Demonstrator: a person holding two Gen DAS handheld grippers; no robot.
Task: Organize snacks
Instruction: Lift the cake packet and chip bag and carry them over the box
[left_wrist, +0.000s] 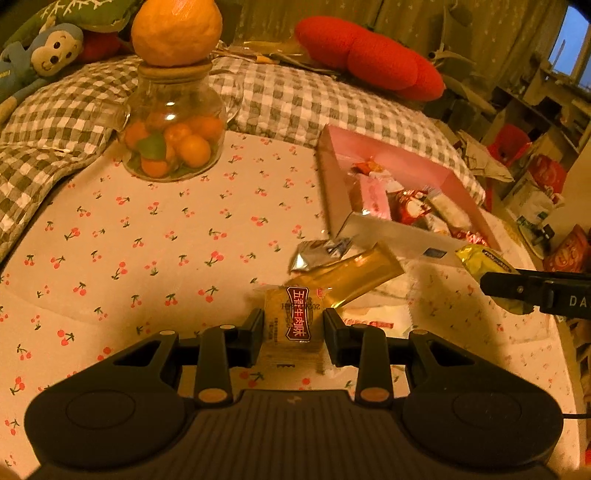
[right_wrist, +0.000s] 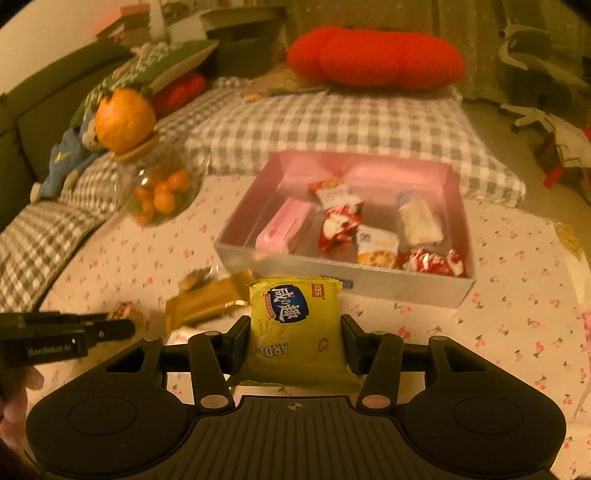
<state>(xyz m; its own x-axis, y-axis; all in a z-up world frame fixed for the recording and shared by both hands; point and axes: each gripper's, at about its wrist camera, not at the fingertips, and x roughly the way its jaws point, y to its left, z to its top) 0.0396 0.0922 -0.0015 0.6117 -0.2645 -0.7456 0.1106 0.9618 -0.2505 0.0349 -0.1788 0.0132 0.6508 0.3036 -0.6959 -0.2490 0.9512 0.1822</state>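
Two tongs are at work, each with one packet. The left tongs (left_wrist: 294, 325) are partly closed, their fingers against the sides of a beige biscuit packet (left_wrist: 293, 325) with a red label. The right tongs (right_wrist: 295, 341) are closed on a yellow cracker packet (right_wrist: 295, 325), which stands upright between the fingers.

One pink box (right_wrist: 458, 192) lies open on the cherry-print cloth (left_wrist: 147, 240) of the table, at the far right. From the right wrist view seven wrapped snacks can be counted inside it: one pink bar (right_wrist: 282, 227), one white rice bar (right_wrist: 419, 218), and five red, white or orange wrappers. Near the box's near left corner, on the cloth, lie one gold bar (left_wrist: 351, 277) and one silver wrapper (left_wrist: 317, 253).

One glass jar (left_wrist: 173, 122) of small oranges stands at the far left, with one large orange (left_wrist: 176, 31) on its lid. Behind lie a grey checked quilt (left_wrist: 295, 96), one red cushion (left_wrist: 369, 57) and one blue monkey toy (left_wrist: 44, 51).

The left wrist view shows the silver wrapper clearly and the shelves at the far right; it sees only part of the box's inside. The right wrist view shows the whole floor of the box, but the silver wrapper there is too blurred to make out.
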